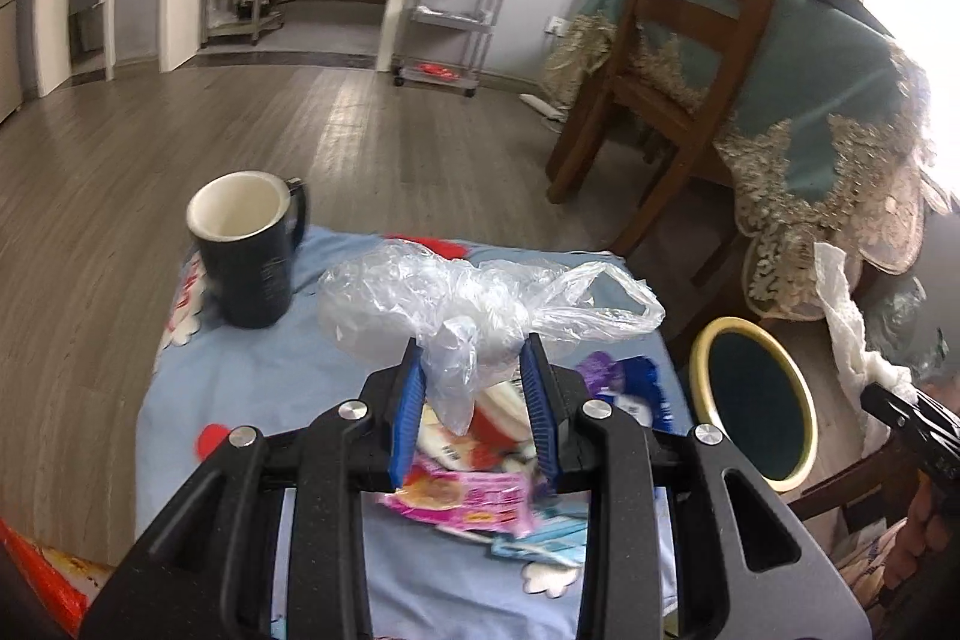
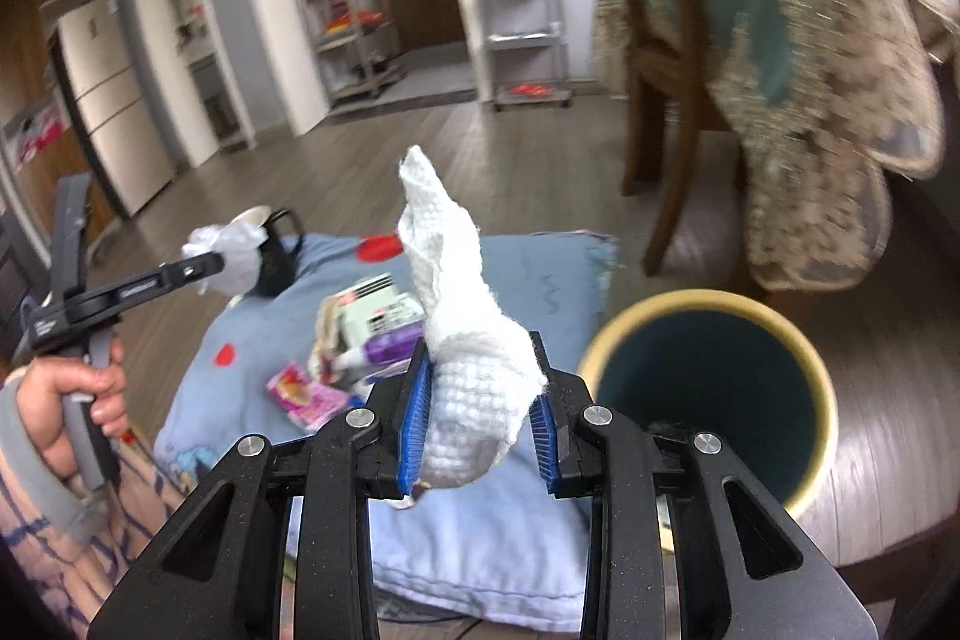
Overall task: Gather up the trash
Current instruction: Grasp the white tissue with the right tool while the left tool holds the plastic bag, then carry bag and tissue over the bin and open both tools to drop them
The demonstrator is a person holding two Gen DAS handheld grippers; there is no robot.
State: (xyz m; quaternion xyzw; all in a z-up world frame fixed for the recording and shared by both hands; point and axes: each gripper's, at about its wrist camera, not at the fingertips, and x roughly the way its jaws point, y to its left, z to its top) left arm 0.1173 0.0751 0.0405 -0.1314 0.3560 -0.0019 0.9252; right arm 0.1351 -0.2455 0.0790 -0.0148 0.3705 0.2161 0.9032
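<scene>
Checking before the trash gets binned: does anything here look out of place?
Only the dark mug: it stands upright on the blue cloth near the wrappers, yet it isn't trash. Each gripper holds its own scrap, and the bin stands upright.

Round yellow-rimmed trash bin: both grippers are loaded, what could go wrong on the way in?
1. The crumpled clear plastic bag billows beyond the left gripper; its loose loop could snag the dark ceramic mug.
2. The white paper towel stands tall in the right gripper and may catch the bin's rim.
</scene>
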